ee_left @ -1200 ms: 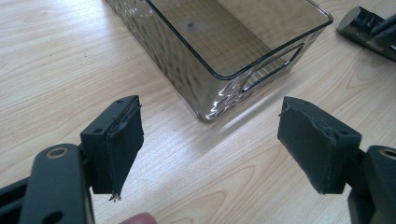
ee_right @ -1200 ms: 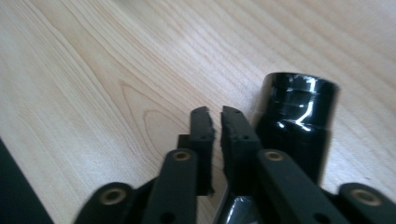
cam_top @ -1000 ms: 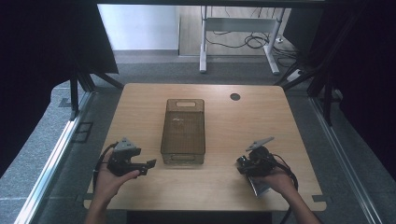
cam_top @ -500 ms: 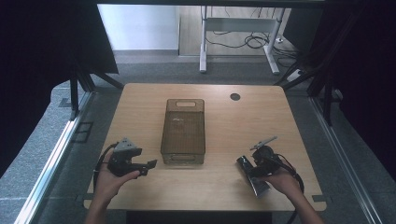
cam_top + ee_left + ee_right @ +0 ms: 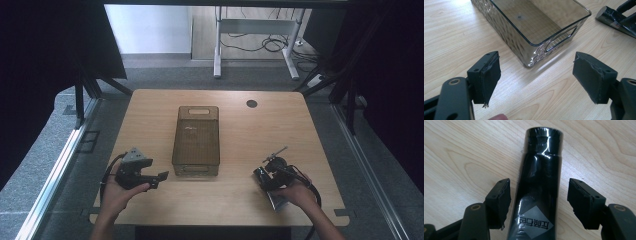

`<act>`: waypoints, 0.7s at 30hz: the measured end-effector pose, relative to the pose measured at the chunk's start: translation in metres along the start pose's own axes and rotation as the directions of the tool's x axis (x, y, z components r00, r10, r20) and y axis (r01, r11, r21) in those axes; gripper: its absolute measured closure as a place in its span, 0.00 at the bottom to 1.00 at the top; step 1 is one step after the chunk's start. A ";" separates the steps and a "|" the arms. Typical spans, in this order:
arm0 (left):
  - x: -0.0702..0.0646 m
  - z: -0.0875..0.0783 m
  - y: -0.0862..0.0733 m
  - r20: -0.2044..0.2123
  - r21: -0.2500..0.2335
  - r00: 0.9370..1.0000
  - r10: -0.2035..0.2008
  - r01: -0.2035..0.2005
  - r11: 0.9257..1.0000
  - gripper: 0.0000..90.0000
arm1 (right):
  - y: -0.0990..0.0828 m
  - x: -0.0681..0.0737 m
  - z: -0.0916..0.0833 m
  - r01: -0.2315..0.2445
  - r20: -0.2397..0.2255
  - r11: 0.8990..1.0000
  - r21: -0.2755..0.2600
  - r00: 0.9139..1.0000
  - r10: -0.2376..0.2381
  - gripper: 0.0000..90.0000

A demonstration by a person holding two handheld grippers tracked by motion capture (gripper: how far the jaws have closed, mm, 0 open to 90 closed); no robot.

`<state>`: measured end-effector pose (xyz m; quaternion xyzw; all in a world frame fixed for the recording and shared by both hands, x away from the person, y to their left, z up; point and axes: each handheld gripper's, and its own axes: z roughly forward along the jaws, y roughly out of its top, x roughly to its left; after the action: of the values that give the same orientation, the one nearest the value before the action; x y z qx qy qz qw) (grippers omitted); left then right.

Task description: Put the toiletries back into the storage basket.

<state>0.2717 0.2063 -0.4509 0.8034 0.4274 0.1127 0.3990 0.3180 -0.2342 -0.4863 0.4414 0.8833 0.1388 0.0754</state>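
Table [image 5: 235,200] carries a smoky clear bin [image 5: 196,135] at centre. Left gripper [image 5: 159,177] rests low beside it, jaws spread on nothing. Right gripper [image 5: 539,195] has just been opening, jaws straddling but clear of a lying black bottle [image 5: 540,182], whose label its own view shows.

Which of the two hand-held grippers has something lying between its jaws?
The right gripper: a black wrapped tube lies on the table between its open jaws, untouched. The left gripper has only bare wood between its jaws, short of the clear bin.
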 end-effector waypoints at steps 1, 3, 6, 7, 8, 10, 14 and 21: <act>0.000 0.001 0.000 0.000 0.002 1.000 0.002 -0.002 1.000 0.25 | 0.000 0.000 0.002 0.000 0.002 1.000 0.009 1.000 0.000 0.39; 0.000 0.002 0.000 0.000 0.004 1.000 0.001 -0.001 1.000 0.25 | 0.000 -0.001 0.006 -0.004 0.003 1.000 0.024 1.000 0.004 0.38; 0.000 0.002 0.000 0.000 0.006 1.000 0.000 0.000 1.000 0.25 | 0.001 0.000 0.013 -0.001 -0.002 0.999 0.047 1.000 0.001 0.39; 0.000 0.002 0.000 -0.001 0.007 1.000 0.000 0.000 1.000 0.25 | 0.001 0.001 0.014 0.002 -0.001 0.999 0.053 1.000 -0.002 0.39; 0.000 0.002 0.000 -0.001 0.007 1.000 0.000 0.000 1.000 0.25 | 0.000 0.002 0.016 0.004 0.001 0.998 0.061 1.000 -0.004 0.39; 0.000 0.002 0.000 -0.001 0.006 1.000 0.000 0.000 1.000 0.25 | 0.000 0.003 0.018 0.006 0.004 0.997 0.073 1.000 -0.006 0.40; 0.000 0.003 0.000 -0.003 0.008 1.000 0.001 -0.001 1.000 0.25 | 0.001 0.003 0.018 -0.002 -0.010 0.997 0.077 1.000 0.003 0.45; -0.001 0.004 -0.001 -0.011 0.014 1.000 0.003 -0.003 1.000 0.25 | 0.005 0.002 0.018 -0.009 -0.004 0.994 0.108 1.000 0.010 0.48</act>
<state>0.2731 0.2039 -0.4540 0.8062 0.4292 0.1147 0.3907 0.3252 -0.2262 -0.5018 0.4487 0.8875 0.0923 0.0486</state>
